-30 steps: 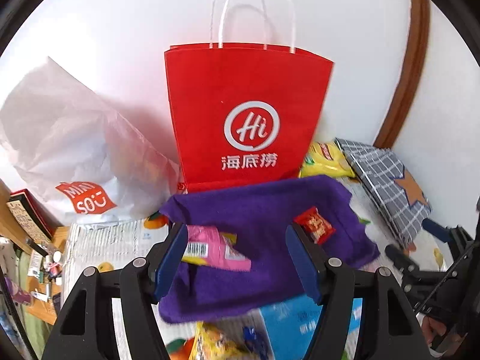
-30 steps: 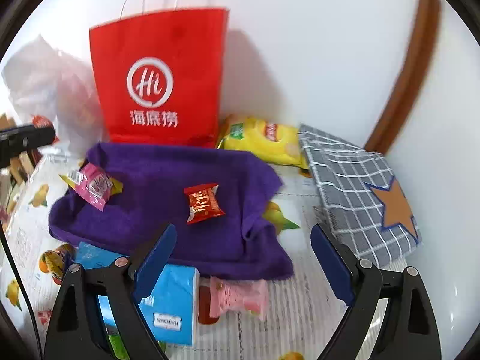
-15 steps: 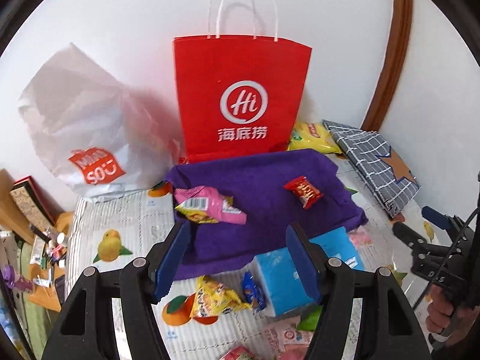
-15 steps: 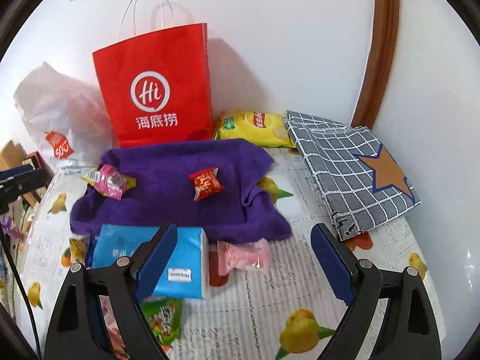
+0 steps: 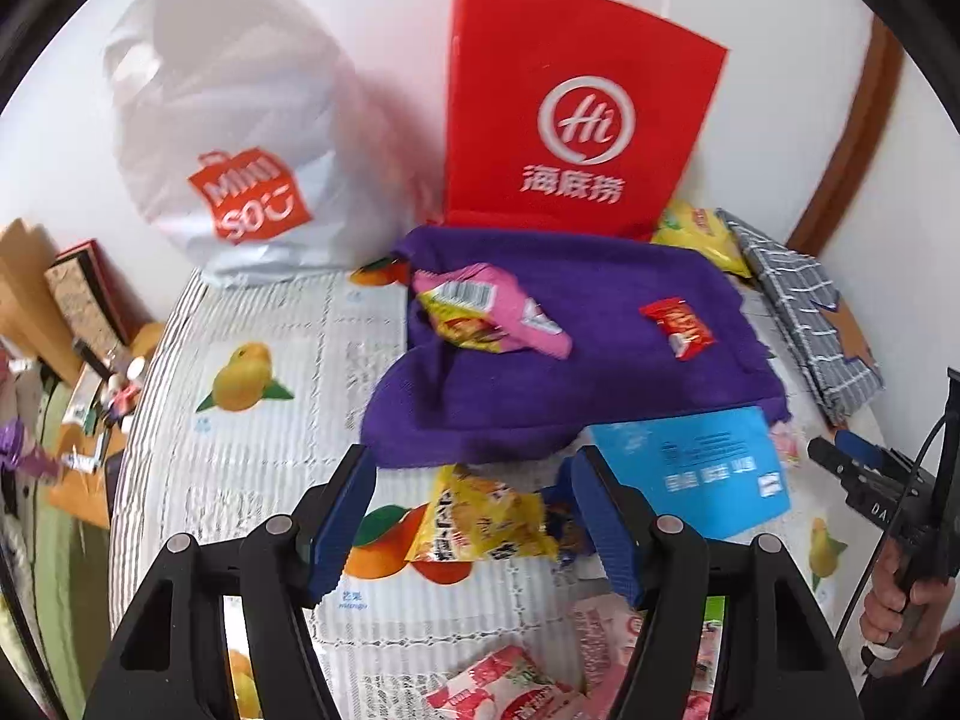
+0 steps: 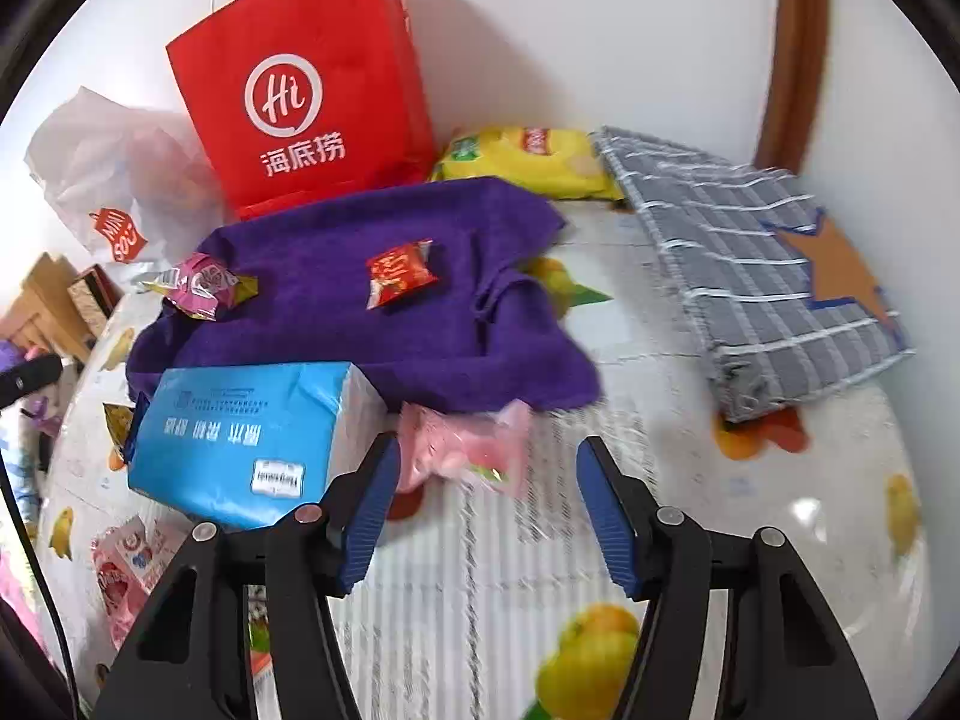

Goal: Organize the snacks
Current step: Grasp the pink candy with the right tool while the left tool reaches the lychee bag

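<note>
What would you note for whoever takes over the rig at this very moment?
Left gripper: open, empty, over the yellow crinkly snack packet.
Right gripper: fingers have just been closing, not yet gripping; the pale pink wrapped candy lies just ahead of them.
Done: small red candy packet and pink-and-yellow snack pouch lie on the purple towel.
Left: the yellow packet, the pink candy, and more pink packets near the table's front edge.

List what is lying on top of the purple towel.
On the purple towel: a pink and yellow snack packet at its left edge and a small red snack packet. Anything under the towel is covered.
</note>
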`<move>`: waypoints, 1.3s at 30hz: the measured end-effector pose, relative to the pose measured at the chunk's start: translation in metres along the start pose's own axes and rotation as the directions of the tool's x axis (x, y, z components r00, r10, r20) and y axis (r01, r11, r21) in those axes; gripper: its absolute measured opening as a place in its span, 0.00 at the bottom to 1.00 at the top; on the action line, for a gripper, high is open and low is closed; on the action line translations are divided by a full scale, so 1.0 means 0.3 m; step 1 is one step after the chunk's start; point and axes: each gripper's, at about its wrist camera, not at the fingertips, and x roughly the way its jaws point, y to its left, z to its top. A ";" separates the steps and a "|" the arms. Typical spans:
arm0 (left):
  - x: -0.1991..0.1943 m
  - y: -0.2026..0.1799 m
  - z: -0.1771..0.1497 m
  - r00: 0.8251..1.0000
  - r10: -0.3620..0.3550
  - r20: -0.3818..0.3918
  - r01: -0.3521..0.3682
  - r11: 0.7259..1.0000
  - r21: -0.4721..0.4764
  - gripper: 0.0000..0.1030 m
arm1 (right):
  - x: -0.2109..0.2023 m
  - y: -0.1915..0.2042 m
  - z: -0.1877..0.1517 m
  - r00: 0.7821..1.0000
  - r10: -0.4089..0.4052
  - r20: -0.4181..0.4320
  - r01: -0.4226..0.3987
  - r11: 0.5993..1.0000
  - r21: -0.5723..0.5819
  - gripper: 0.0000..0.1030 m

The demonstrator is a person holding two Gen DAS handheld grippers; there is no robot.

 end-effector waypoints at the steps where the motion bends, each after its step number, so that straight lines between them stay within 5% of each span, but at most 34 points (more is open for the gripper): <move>1: 0.008 0.005 -0.002 1.000 0.011 -0.004 -0.011 1.000 -0.008 0.64 | 0.018 0.003 0.010 1.000 0.006 0.002 -0.006 1.000 -0.013 0.59; 9: 0.034 0.041 -0.030 0.999 0.042 -0.008 -0.042 0.998 -0.048 0.64 | 0.211 -0.017 0.028 0.994 0.036 -0.102 -0.040 0.999 -0.031 0.60; 17: 0.032 0.084 -0.032 0.998 0.057 -0.009 -0.057 0.995 -0.088 0.64 | 0.238 -0.031 -0.008 0.990 0.096 -0.107 -0.098 0.995 -0.018 0.63; 19: 0.027 0.089 -0.041 0.998 0.055 -0.009 -0.056 0.994 -0.089 0.64 | 0.233 -0.030 -0.013 0.991 0.087 -0.105 -0.091 0.995 -0.035 0.53; 21: 0.023 0.098 -0.058 0.998 0.055 -0.012 -0.056 0.994 -0.090 0.64 | 0.228 -0.034 -0.017 0.991 0.081 -0.106 -0.087 0.995 -0.045 0.33; 39: 0.015 0.078 -0.258 0.995 -0.001 -0.098 -0.007 0.996 -0.085 0.64 | -0.019 -0.039 -0.122 0.999 0.049 -0.010 -0.050 0.998 -0.033 0.31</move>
